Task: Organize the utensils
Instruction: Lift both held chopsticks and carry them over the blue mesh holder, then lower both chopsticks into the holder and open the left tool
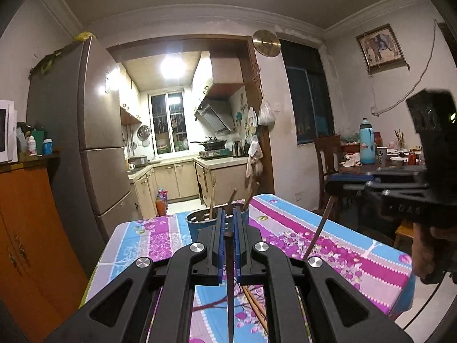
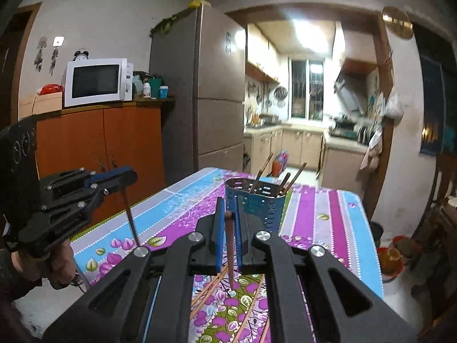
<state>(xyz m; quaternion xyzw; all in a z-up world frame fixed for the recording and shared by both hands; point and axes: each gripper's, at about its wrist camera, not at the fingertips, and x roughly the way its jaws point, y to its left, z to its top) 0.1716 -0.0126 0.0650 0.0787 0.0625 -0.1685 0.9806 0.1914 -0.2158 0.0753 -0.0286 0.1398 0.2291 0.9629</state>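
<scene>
A blue perforated utensil holder (image 2: 255, 203) stands on the floral tablecloth (image 2: 320, 214) with several brown chopsticks (image 2: 264, 169) in it; it also shows in the left wrist view (image 1: 197, 223). My left gripper (image 1: 227, 220) is shut on a dark chopstick (image 1: 230, 291) that hangs down, just short of the holder. It shows in the right wrist view (image 2: 125, 175) at the left with its chopstick (image 2: 131, 220). My right gripper (image 2: 228, 211) is shut on a brown chopstick (image 2: 230, 254), point down, near the holder. It shows in the left wrist view (image 1: 334, 184) with its chopstick (image 1: 318, 230).
Loose chopsticks (image 2: 210, 288) lie on the cloth under the grippers, also in the left wrist view (image 1: 255, 305). An orange cabinet (image 2: 100, 145) with a microwave (image 2: 95, 81) and a fridge (image 2: 197, 91) stand left. A dining table (image 1: 380, 160) with dishes stands right.
</scene>
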